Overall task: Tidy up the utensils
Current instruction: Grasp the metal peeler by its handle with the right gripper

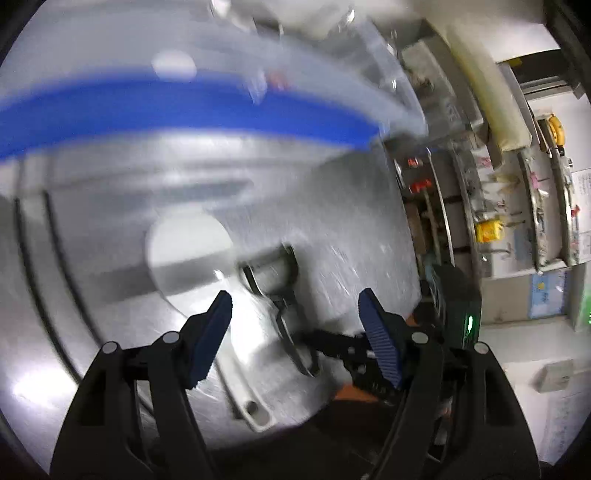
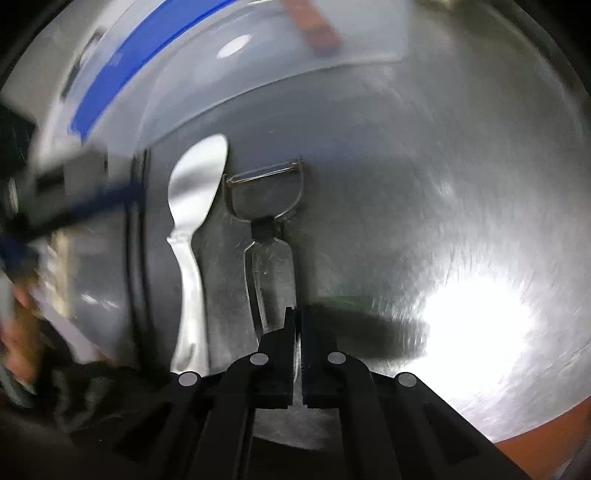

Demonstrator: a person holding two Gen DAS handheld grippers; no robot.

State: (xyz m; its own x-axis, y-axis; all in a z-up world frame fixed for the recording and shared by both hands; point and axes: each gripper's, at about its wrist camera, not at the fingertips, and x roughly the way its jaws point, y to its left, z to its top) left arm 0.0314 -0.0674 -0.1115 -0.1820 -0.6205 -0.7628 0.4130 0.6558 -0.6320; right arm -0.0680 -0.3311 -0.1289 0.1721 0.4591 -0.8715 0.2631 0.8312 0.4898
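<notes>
A peeler [image 2: 269, 266] with a clear handle and a metal blade head lies on the steel table [image 2: 406, 184], and a white spoon [image 2: 195, 192] lies just left of it. My right gripper [image 2: 297, 312] is shut on the near end of the peeler's handle; a pale sliver shows between its pads. In the left wrist view my left gripper [image 1: 294, 295] hangs open above the peeler [image 1: 271, 269], its blue pads to either side. The spoon [image 1: 188, 251] is to the left, and the right gripper [image 1: 332, 345] reaches in from the right to the handle. The picture is blurred.
A clear plastic box with a blue rim [image 1: 184, 107] stands at the far side of the table [image 1: 351, 221], holding an orange-red item [image 2: 314, 26]. My left gripper [image 2: 74, 192] is a blur at the left edge. Cluttered shelves [image 1: 480, 221] stand beyond the table's right edge.
</notes>
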